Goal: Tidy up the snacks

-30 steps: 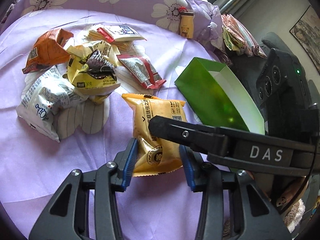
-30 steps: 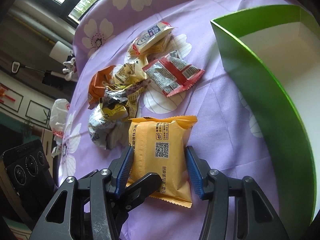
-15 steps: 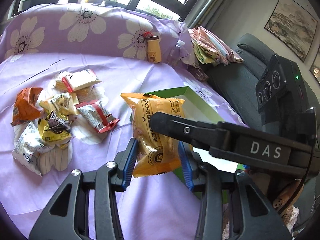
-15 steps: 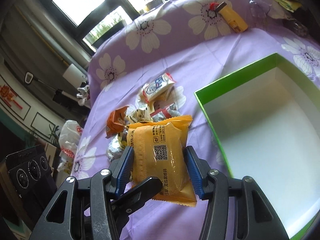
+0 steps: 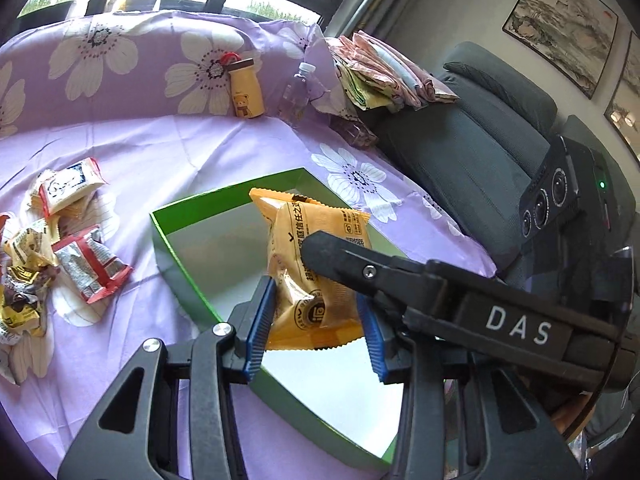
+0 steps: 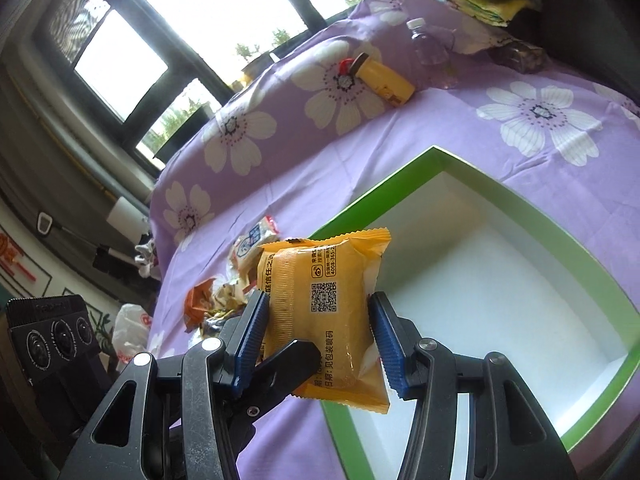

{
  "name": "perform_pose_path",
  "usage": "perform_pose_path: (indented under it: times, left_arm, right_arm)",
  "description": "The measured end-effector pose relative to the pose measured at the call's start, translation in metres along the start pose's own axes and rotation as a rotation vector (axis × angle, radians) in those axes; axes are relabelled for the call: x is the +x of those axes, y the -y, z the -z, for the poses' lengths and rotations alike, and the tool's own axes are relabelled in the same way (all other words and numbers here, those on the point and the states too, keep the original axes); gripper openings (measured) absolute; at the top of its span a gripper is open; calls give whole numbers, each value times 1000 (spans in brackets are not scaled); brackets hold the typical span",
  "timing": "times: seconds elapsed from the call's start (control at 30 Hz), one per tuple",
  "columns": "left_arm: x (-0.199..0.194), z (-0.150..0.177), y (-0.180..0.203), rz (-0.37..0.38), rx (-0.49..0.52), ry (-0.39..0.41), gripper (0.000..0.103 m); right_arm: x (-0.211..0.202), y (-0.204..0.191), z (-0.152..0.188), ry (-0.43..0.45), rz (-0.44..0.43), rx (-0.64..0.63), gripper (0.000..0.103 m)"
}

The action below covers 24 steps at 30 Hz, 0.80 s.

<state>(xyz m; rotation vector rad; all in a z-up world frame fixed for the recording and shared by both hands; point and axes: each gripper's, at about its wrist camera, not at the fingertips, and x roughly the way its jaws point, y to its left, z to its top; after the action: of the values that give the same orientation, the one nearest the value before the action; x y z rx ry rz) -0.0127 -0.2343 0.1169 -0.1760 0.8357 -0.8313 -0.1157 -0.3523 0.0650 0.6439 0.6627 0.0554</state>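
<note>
Both grippers are shut on the same orange snack packet (image 5: 316, 268), held in the air over the near left part of the green box (image 5: 176, 264). My left gripper (image 5: 318, 318) pinches its lower sides; my right gripper's finger (image 5: 360, 264) crosses in front of it. In the right wrist view my right gripper (image 6: 316, 332) squeezes the orange packet (image 6: 324, 300) above the box's left wall (image 6: 332, 432). The box has a white, empty inside (image 6: 480, 292). The remaining snack packets (image 5: 80, 256) lie piled on the purple cloth to the left.
A flowered purple cloth (image 5: 168, 152) covers the surface. At the back stand a yellow bear bottle (image 5: 246, 92) and a clear water bottle (image 5: 296, 92). Folded cloths (image 5: 380, 68) lie on a dark grey sofa (image 5: 480, 128) at the right. Windows are behind.
Both grippers lifted the orange packet off the cloth and carried it right, from beside the snack pile to above the green box.
</note>
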Motion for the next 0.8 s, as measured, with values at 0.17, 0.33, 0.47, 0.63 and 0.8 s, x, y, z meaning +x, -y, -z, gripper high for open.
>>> perform_pose_path:
  times: [0.17,0.33,0.47,0.63,0.8]
  left_arm:
    - [21,0,10,4,14,-33,40]
    - [38,2,12,6,5,-78,40]
    - [46,6,14,-2,9,-100,40]
    - [49,9,16,-10,21,-116,41]
    - [44,11,16,-12,25,-110,41]
  right_arm:
    - [0,27,-4,-8,11,72,55]
    - [6,43,-6,-39,33,121,55]
    - [10,54,-5,-60,47,158,55]
    - [12,61,-4,-84,50,187,55]
    - [11,57,-3,-85,100,178,55]
